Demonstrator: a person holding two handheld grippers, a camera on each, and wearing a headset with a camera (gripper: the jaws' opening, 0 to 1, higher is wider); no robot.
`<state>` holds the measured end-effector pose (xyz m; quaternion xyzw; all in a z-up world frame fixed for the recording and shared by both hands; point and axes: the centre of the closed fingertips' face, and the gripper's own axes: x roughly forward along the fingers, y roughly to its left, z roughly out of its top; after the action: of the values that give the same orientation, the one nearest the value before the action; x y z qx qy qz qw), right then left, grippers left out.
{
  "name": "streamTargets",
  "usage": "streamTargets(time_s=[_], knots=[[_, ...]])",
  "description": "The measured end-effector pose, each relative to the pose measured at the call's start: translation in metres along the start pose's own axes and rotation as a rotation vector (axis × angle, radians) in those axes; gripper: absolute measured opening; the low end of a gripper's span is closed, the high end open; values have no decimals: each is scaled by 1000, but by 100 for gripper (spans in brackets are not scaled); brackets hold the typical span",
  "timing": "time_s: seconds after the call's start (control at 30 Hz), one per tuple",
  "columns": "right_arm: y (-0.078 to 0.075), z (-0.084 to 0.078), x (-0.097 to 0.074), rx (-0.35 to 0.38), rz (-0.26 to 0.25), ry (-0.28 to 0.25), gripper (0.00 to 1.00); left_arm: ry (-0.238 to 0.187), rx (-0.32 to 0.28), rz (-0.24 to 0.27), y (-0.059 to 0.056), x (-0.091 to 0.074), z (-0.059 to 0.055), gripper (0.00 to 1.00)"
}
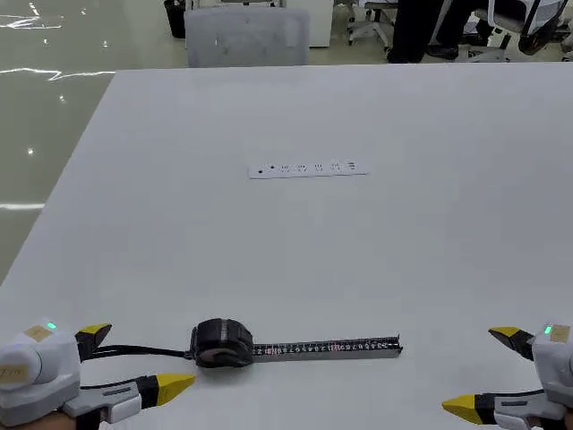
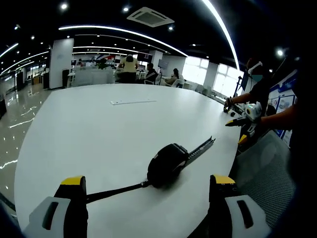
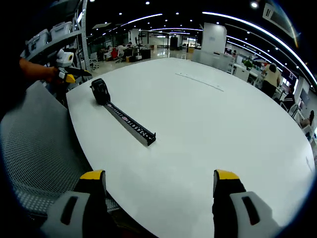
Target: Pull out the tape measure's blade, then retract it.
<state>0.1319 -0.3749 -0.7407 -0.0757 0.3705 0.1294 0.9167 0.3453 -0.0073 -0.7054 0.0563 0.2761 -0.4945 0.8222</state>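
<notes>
A black tape measure (image 1: pixel 221 343) lies near the front edge of the white table (image 1: pixel 295 242), its blade (image 1: pixel 327 348) pulled out to the right and its strap (image 1: pixel 143 352) trailing left. My left gripper (image 1: pixel 141 358) stands open just left of the case, straddling the strap. In the left gripper view the tape measure (image 2: pixel 167 164) sits a little ahead of the jaws and the strap (image 2: pixel 116 190) runs between them. My right gripper (image 1: pixel 488 369) is open at the front right, well clear of the blade's tip (image 3: pixel 150 138); the case (image 3: pixel 100 91) lies far off in its view.
A white power strip (image 1: pixel 308 168) lies flat at the table's middle. Office chairs (image 1: pixel 385 22) and a person's legs stand beyond the far edge. Glossy floor (image 1: pixel 45 81) lies to the left.
</notes>
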Motion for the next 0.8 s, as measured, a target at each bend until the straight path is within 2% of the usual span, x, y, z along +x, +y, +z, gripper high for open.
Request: streamTargets(time_s=[0.1,0.2,0.3,0.43,0.5,0.63,0.67,0.8], knots=[[1,1,-8,21,3,-24,91,3,4,-3,-2,-3,-3,100],[-4,3,-18,39,-18,-49,92,-1,-4,2,-3,-5,-5,100],[-6,-2,-23,38,-20,-35,93,16,-10,20,-2,-8,-8,100],[-5,2,-28,39,-29,-43,96,2,-20,11,-8,-17,-9,100],[-5,3,-27,27,-33,-56,96,0,-16,14,-6,-20,-10,100],[-5,8,-25,-3,-21,-52,97,32,-10,33,5,-26,-14,100],[-5,9,-25,-2,-18,-50,96,30,-1,36,6,-27,-14,100],[-4,10,-24,-6,-16,-53,97,21,8,21,4,-26,-8,100]])
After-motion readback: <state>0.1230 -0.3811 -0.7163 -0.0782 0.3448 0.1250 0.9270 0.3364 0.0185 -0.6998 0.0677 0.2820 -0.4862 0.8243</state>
